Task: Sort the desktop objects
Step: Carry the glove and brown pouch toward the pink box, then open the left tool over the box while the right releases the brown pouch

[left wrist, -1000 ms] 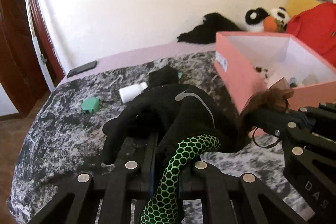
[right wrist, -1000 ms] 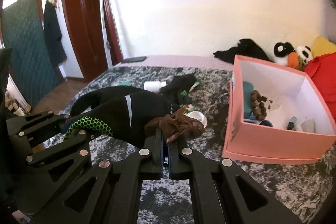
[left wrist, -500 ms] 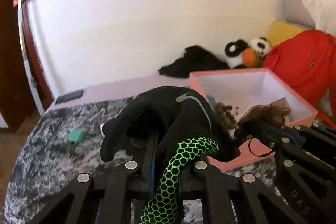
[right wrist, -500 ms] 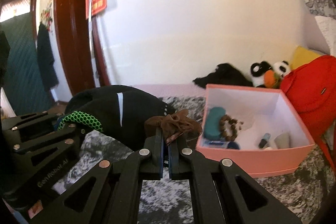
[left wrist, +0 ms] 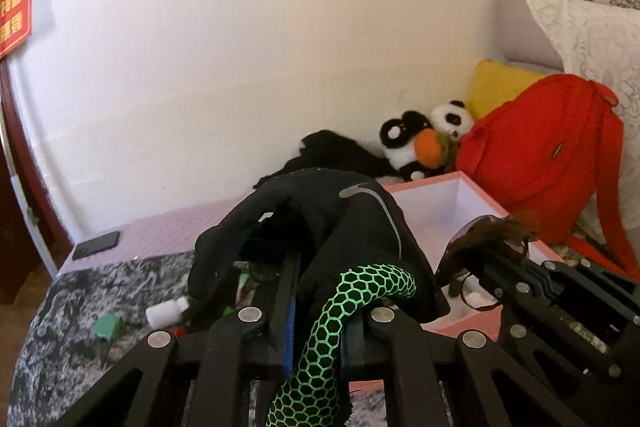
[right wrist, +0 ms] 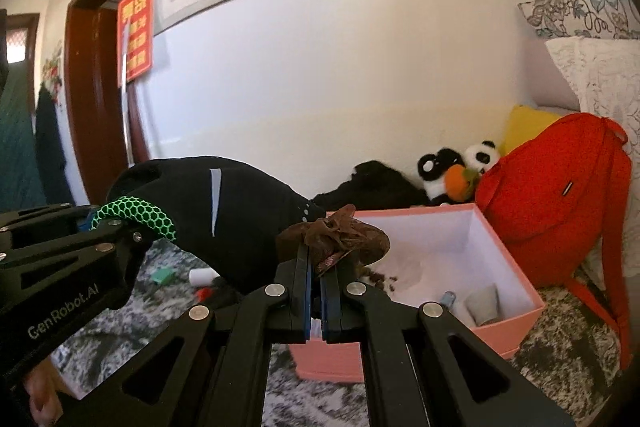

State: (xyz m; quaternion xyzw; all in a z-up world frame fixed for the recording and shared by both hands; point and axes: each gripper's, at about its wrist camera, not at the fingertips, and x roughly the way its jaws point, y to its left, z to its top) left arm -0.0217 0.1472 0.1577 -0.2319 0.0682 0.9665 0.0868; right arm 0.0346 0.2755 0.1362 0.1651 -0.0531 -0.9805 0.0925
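Observation:
My left gripper (left wrist: 316, 267) is shut on a black glove (left wrist: 320, 227) with a green honeycomb cuff, held up in the air left of the pink box (left wrist: 436, 211). The glove also shows in the right wrist view (right wrist: 224, 211). My right gripper (right wrist: 316, 259) is shut on a small brown gauze pouch (right wrist: 336, 235), held above the near left part of the pink box (right wrist: 508, 319). The pouch also shows in the left wrist view (left wrist: 488, 239). The box holds a small grey cup (right wrist: 482, 301), a pen-like item (right wrist: 448, 297) and brown beads (right wrist: 376, 277).
On the mottled grey cover lie a white bottle (left wrist: 166, 311), a green item (left wrist: 107, 325) and a red item (right wrist: 202, 293). A black phone (left wrist: 96, 245) lies at the back. A red backpack (right wrist: 560, 195), panda toys (right wrist: 460, 167) and dark cloth (right wrist: 380, 183) sit behind the box.
Both grippers have risen and swung right toward the pink box, carrying the glove and the pouch. The box now lies below and ahead of them.

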